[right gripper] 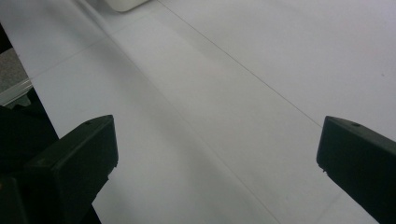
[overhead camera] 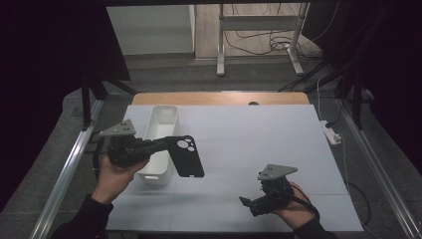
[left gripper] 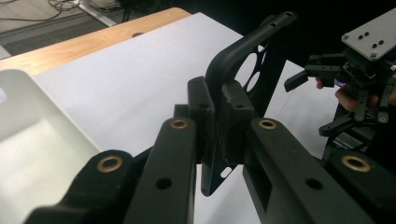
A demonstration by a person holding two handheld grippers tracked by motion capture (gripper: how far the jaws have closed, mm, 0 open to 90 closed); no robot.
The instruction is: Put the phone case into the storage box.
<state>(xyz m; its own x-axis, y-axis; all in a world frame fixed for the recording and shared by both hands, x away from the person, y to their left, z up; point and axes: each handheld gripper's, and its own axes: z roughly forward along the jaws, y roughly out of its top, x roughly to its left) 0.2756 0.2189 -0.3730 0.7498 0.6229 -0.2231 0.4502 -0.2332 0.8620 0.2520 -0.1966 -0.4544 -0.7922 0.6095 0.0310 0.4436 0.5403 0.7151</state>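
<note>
High view: the left gripper (overhead camera: 166,144) holds a black phone case (overhead camera: 188,156) in the air, just right of a white bin (overhead camera: 160,122) on the white table (overhead camera: 259,134). Left gripper view shows the pads clamped tight on the case's (left gripper: 261,60) thin edge. The shell looks light, slightly flexible and smooth, so it could twist or slip; a grip on the side rim, away from the camera cutouts, seems safest. The right gripper (overhead camera: 249,203) hovers low over the table near the person's side, jaws spread wide and empty.
</note>
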